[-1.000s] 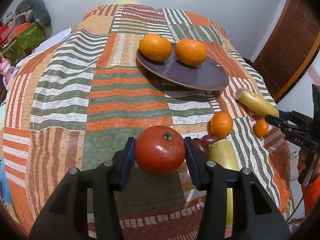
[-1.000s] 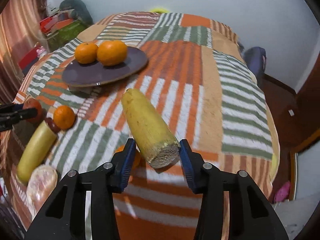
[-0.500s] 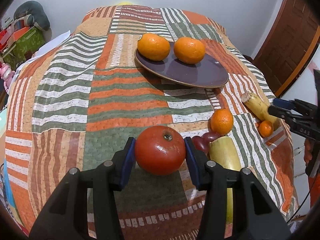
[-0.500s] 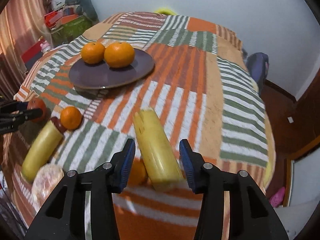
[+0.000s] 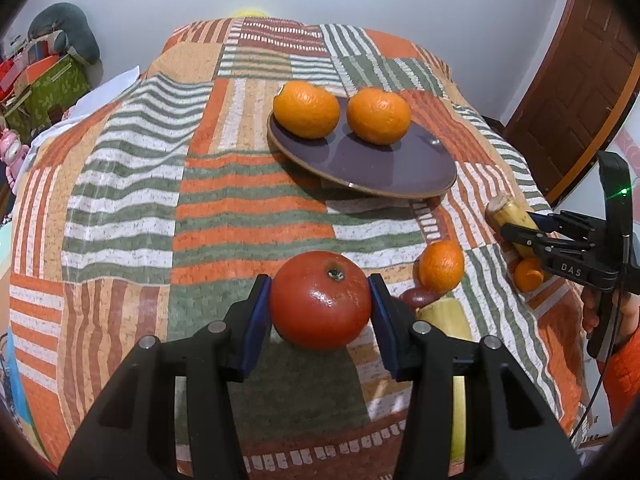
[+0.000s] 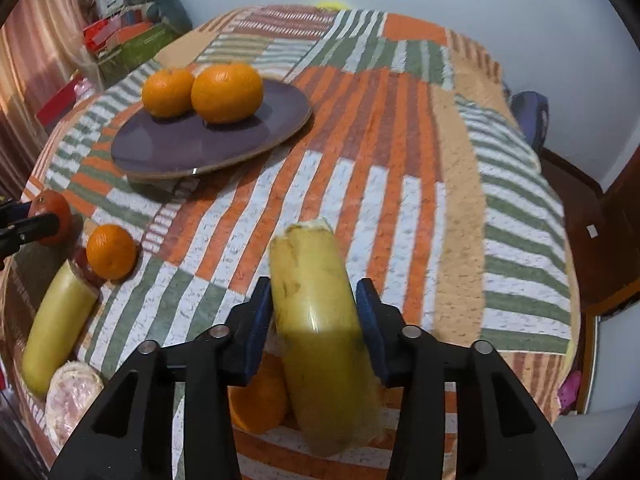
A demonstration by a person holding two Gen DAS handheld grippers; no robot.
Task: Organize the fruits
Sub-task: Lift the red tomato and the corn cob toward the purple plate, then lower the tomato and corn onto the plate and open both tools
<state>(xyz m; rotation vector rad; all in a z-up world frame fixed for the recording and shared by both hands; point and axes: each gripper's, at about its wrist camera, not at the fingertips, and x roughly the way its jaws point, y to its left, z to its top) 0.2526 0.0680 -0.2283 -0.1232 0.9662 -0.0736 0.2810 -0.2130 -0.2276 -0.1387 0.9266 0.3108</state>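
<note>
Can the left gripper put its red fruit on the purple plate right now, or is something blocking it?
Probably yes. The left gripper holds the red fruit, and only bare blanket lies between it and the purple plate. Two oranges sit at the plate's far side, leaving its near part free.

left wrist: close, facing down-bed; right wrist: same | shared: plate [image 5: 362, 168] [image 6: 200, 146], perhaps more

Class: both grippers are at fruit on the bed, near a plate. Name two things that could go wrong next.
1. The plate sits tilted on the soft blanket with two oranges at its high end; added fruit could tip it.
2. The right gripper has just been closing on the yellow stalk; the smooth piece might slip.
</note>
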